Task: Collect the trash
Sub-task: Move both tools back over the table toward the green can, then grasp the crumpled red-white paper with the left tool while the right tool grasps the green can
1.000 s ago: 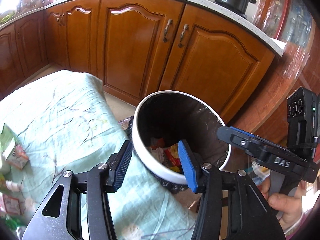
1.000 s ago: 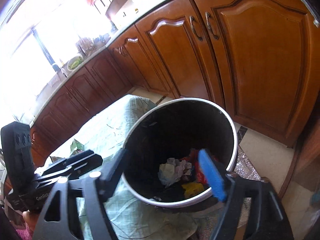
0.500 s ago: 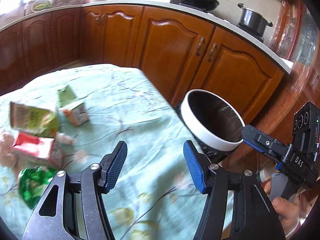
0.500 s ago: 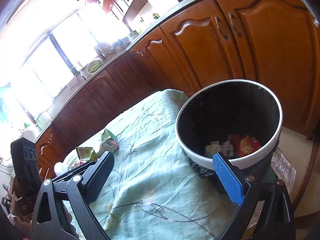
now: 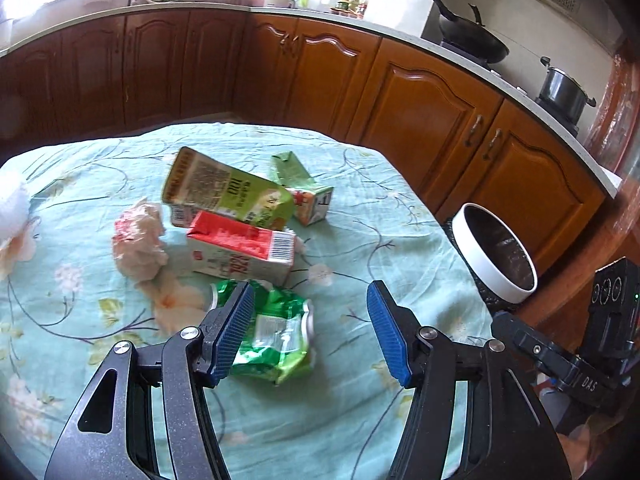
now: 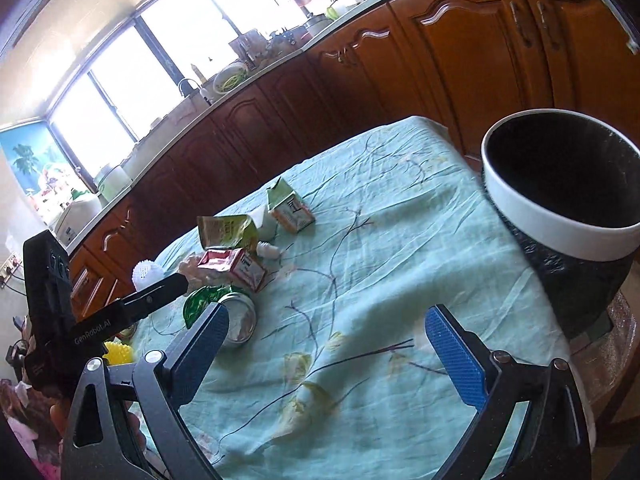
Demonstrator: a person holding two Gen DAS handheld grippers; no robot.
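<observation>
Nearby, black-lined bin, contents hidden.

On the tabletop, mid-frame in the left wrist view, the trash lies clustered: a flattened pouch leans over a carton, a smaller carton right of them, crumpled paper to their left, a crushed wrapper nearest the camera. The bin stands off the tabletop's right edge, cabinets behind.

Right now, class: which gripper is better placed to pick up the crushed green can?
Left. The left gripper is open with the crushed green can just ahead; the right gripper faces bare tablecloth.
</observation>
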